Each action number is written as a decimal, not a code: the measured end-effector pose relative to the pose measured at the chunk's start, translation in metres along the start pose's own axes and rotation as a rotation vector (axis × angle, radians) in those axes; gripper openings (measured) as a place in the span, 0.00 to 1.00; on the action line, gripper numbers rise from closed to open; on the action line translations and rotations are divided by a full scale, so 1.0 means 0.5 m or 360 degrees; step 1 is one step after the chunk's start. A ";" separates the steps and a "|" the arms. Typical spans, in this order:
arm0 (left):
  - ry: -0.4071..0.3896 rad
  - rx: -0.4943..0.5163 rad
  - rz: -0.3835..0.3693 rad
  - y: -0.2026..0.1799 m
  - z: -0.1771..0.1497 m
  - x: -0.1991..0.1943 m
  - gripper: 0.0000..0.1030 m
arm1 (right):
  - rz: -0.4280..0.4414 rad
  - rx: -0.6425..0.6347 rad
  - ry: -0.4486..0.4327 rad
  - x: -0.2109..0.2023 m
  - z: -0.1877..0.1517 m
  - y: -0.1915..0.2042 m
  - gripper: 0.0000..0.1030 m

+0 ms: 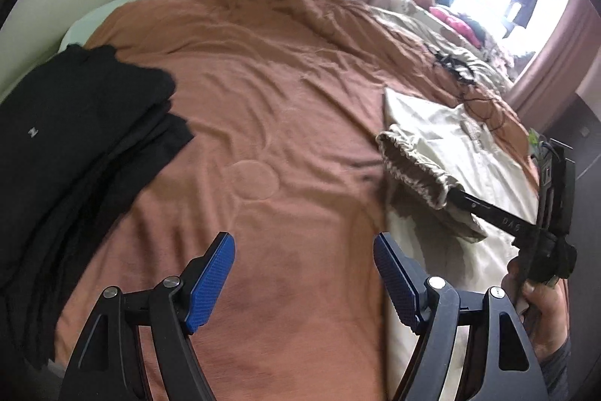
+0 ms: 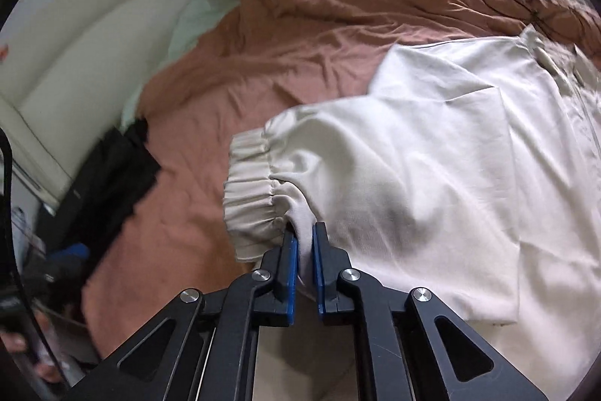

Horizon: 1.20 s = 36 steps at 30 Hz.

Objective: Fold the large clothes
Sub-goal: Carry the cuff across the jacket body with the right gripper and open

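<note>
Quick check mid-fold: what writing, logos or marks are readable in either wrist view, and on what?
"Z"-like pale mark: on the folded black clothes, too blurred to be sure.
Pale lettering on the right gripper finger: inverted, roughly "DAS", uncertain.
Nothing readable on the cream jacket.

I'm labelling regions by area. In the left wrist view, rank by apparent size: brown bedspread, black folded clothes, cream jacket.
1. brown bedspread, by far largest.
2. black folded clothes.
3. cream jacket; it runs out of frame, so second versus third is unsure.
</note>
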<state>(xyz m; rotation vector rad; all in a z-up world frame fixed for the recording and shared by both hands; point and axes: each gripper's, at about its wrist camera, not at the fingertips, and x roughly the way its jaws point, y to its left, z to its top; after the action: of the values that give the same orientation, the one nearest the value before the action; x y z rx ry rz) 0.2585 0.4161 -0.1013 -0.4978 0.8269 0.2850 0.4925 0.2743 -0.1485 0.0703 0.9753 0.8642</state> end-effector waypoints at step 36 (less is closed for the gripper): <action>0.0189 0.0382 0.0049 -0.300 0.041 0.251 0.53 | -0.0169 0.1638 -0.0439 -0.318 -0.176 -0.605 0.47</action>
<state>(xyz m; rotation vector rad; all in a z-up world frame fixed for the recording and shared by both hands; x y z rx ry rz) 0.4170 0.3059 -0.1386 -0.2791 0.9712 0.1821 0.5690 -0.0635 -0.2156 0.9794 1.0604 0.1727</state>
